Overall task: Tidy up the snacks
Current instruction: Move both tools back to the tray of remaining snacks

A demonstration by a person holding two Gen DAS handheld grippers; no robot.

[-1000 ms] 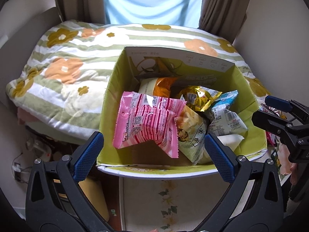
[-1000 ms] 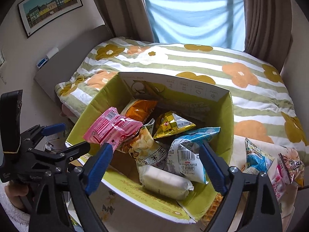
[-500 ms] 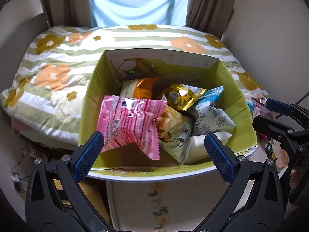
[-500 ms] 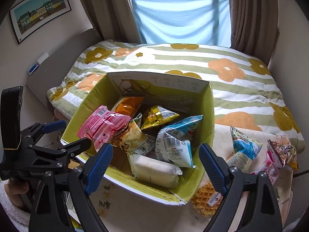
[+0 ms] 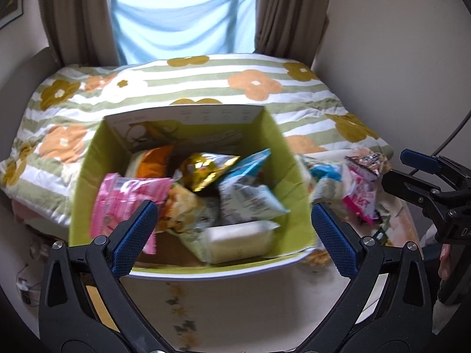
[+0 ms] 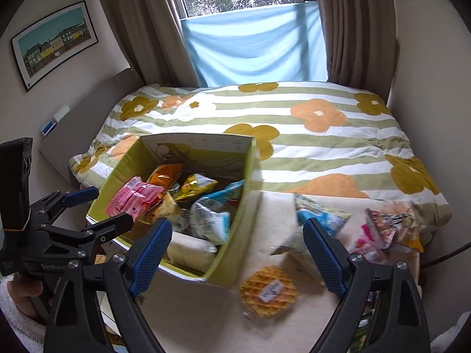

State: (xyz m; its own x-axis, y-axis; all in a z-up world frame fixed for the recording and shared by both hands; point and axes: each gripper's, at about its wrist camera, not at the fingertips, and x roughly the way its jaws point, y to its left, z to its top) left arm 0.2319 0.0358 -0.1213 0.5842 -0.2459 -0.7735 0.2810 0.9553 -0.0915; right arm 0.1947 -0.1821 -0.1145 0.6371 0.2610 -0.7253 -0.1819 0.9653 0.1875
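Box, table's left edge: held 6 packets. Waffle lay loose just right of the box. Right gripper and left gripper: jaws apart, empty. Advice: pinch the waffle's wrapper edge, lift clear of the rim.

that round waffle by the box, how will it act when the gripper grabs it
The round waffle looks flat and thin, so probably light but brittle. Its clear wrapper may slip against the pads. Lying flat on the table, it probably needs an edge pinch.

We see our wide-open right gripper above a round golden wrapped waffle, beside the snack-filled green cardboard box.
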